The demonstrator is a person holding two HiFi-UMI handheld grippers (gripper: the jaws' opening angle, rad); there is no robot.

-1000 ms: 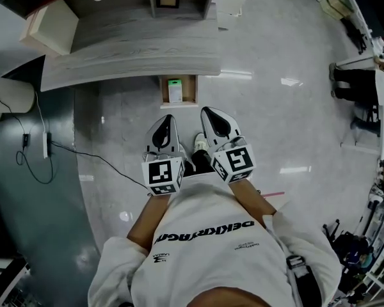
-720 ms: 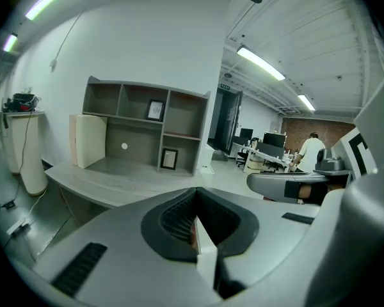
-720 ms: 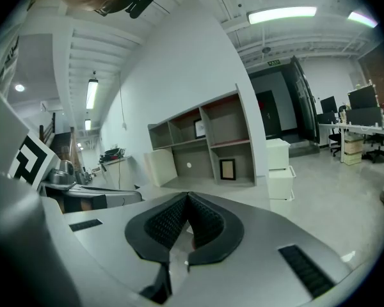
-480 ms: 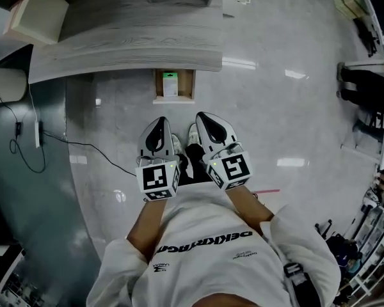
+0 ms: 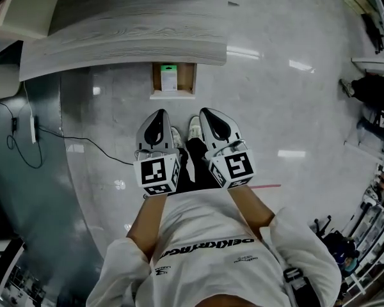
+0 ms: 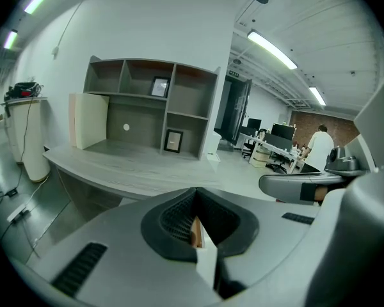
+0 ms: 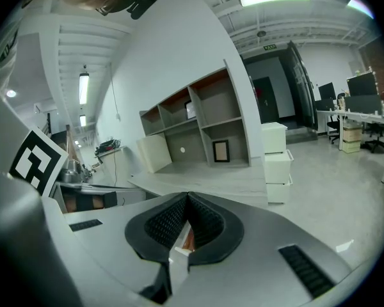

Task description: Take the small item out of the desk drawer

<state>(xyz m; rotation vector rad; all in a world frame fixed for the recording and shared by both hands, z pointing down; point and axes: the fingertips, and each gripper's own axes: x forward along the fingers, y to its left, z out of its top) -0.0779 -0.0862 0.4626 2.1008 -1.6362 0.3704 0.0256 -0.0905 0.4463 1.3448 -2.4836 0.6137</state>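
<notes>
Left gripper (image 5: 159,121) and right gripper (image 5: 211,121) are both pinched together on nothing, parked side by side well short of the desk (image 5: 115,37). Small item (image 5: 169,80), white with a green end, lies in the open drawer (image 5: 192,80) poking out under the desk edge. Likely trouble: going in with jaws closed just shoves it toward the back. The drawer also looks narrow, so wide-open jaws could knock its side walls or clip the overhanging desktop.
</notes>
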